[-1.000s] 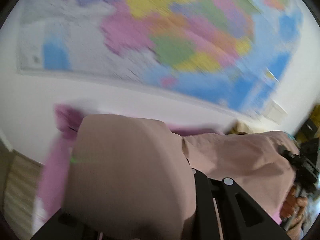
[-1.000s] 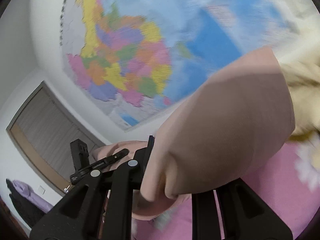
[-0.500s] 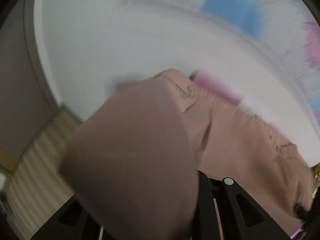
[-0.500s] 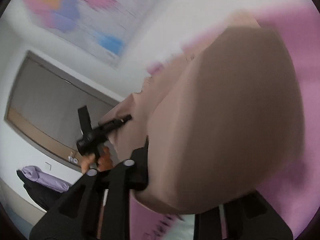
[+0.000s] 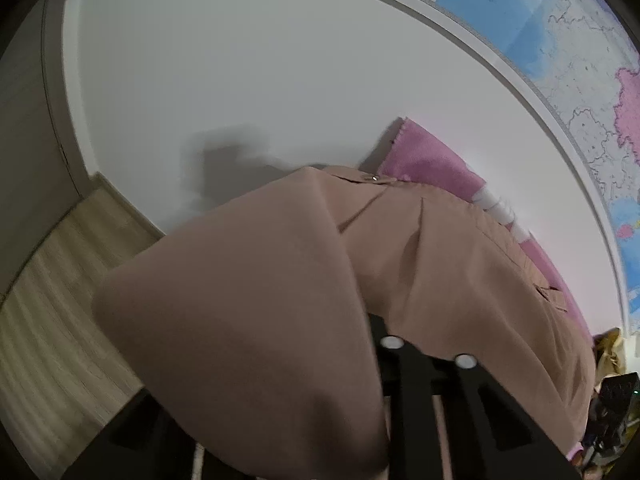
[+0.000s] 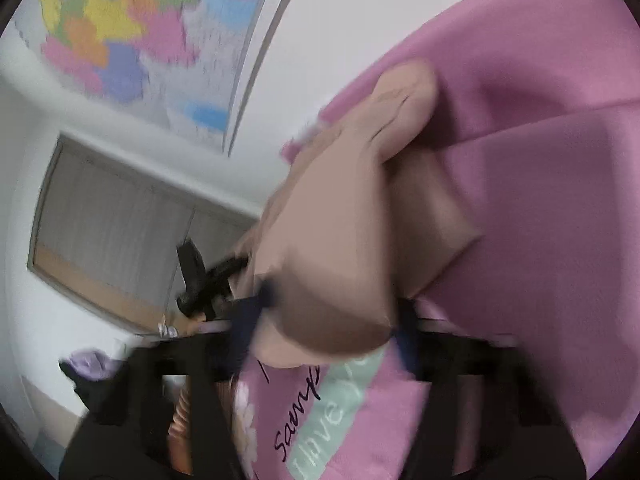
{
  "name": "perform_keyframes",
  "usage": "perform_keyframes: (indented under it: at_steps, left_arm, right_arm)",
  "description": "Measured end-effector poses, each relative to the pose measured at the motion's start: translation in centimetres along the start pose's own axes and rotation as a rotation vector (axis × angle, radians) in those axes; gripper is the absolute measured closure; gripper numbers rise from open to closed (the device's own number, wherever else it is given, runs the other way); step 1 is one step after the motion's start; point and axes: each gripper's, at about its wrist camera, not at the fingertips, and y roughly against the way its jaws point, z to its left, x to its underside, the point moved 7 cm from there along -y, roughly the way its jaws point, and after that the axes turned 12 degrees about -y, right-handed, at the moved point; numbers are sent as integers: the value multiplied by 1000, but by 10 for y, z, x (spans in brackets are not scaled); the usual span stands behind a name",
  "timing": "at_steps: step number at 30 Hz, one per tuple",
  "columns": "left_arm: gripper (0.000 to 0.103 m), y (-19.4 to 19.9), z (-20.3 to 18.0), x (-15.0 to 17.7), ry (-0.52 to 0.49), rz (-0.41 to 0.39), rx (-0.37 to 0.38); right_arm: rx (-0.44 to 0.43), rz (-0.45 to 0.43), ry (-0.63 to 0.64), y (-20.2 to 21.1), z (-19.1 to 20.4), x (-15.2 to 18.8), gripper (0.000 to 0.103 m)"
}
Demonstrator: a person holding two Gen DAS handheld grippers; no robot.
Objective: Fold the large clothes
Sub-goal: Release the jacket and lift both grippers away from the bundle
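So both cameras have swung down since a second ago: the big wall map (image 5: pixel 568 36) that filled the left wrist view is now shoved up into the top right corner, and the map (image 6: pixel 120 28) in the right wrist view has slid up to the top left too. The tan garment (image 5: pixel 440 264) is now lying spread over the pink sheet (image 5: pixel 424 156), with a bare white wall behind it and wood floor (image 5: pixel 52 280) off to the left.

The left gripper (image 5: pixel 384 364) is clamped on a fold of the tan garment, which bulges over the near finger and covers most of it. In the right wrist view the right gripper (image 6: pixel 332 320) is pinching a bunched corner of the same garment (image 6: pixel 340 216), and the cloth runs across to the other gripper (image 6: pixel 208 276) further back. Underneath there's pink bedding with handwritten lettering and a mint band (image 6: pixel 336 404). That view is pretty blurry. A grey door (image 6: pixel 120 224) shows on the left
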Motion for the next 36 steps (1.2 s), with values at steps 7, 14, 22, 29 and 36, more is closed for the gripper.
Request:
perform_keyframes:
  at_steps: [7,14,22,29,36]
  left_arm:
    - [89,24,9,-35,19,-120,-27]
    - [70,1,-2,-6,-114,-11,-176]
    - [50,71,-33,16,-267,-124,-298]
    - [46,107,-161,81,-707,-223,-16]
    - [44,70,-262,120,-995,-187,77]
  right_arm:
    - [-49,-110,199,42,59,-5,83]
    - [55,-32,209,33,27,9,75]
    - [-3,-7,237,46,22,26,52]
    - [-19,21,265,33,51,15,89]
    - [-32,16,338,32,89,10,89]
